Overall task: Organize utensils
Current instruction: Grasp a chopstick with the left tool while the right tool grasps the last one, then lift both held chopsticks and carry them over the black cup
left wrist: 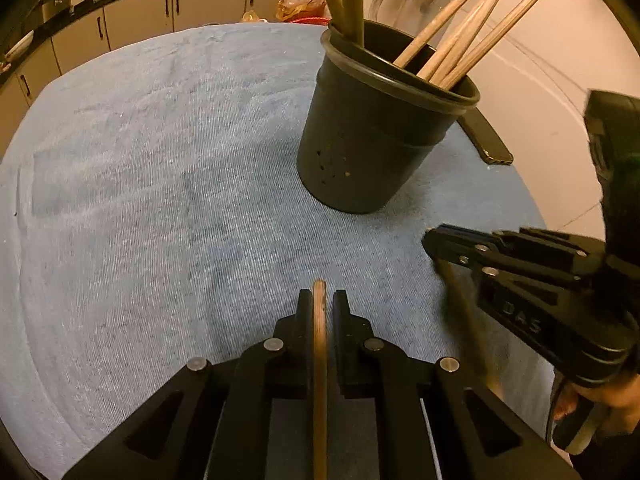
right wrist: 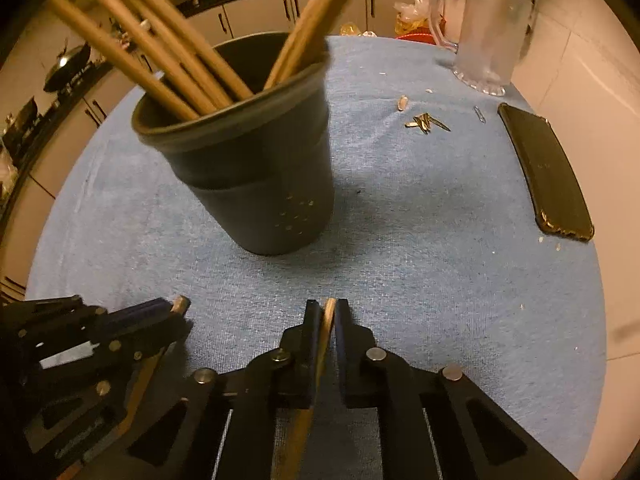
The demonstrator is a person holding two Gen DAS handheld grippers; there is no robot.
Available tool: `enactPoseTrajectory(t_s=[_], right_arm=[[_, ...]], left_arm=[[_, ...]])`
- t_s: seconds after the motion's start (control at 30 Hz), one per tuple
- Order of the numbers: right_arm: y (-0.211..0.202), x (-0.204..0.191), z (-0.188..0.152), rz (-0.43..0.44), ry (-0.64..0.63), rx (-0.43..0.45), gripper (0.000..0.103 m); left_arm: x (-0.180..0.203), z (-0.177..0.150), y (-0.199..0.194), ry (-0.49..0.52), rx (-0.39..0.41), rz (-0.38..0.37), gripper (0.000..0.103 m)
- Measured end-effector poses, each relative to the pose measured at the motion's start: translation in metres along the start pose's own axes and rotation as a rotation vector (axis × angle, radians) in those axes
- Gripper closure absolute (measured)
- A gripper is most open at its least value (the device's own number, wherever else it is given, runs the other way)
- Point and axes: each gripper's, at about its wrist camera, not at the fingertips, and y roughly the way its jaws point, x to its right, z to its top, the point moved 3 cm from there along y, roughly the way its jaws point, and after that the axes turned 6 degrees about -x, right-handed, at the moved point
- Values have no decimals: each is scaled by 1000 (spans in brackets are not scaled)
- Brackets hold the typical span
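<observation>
A black utensil cup (left wrist: 368,128) stands on the blue towel (left wrist: 160,200) and holds several wooden chopsticks (left wrist: 472,36). It also shows in the right wrist view (right wrist: 256,168) with its chopsticks (right wrist: 160,56). My left gripper (left wrist: 320,300) is shut on a wooden chopstick (left wrist: 319,380) that runs back between its fingers. My right gripper (right wrist: 329,308) is shut on another chopstick (right wrist: 320,360). The right gripper (left wrist: 432,240) appears in the left wrist view at the right, its chopstick (left wrist: 464,312) hanging down. The left gripper (right wrist: 176,312) shows at the lower left of the right wrist view.
A black phone (right wrist: 548,172) lies at the towel's right edge. A glass pitcher (right wrist: 488,28) stands at the back right. Small scraps (right wrist: 426,122) and a paperclip (right wrist: 480,115) lie behind the cup. Kitchen cabinets (left wrist: 140,12) run along the back.
</observation>
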Motion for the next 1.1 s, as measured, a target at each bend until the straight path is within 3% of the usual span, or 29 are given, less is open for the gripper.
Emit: enactPoseTrajectory(t_s=[0.1,0.27,0.43,0.7,0.9,1.1], right_arm=[[-9,13,-6,70,44,20,97],[-40,19,-17,118,60,97,97],[-90,22,-20,161,51,204,97],[-169,24,-21,186,14,377,97],[-216,17,-25,175,-17,470,97],[-237,14,-21,162,-31,512,97]], left_arm=[[3,2,2,14,-5,31,96],[1,2,1,-20,31,7,97],[-3,0,-50,-42,159,-62,97],[5,7,-149,-16,382,-95,97],[2,5,-195,3,456,-103,97],[10,7,-211,9,500,-96,97]])
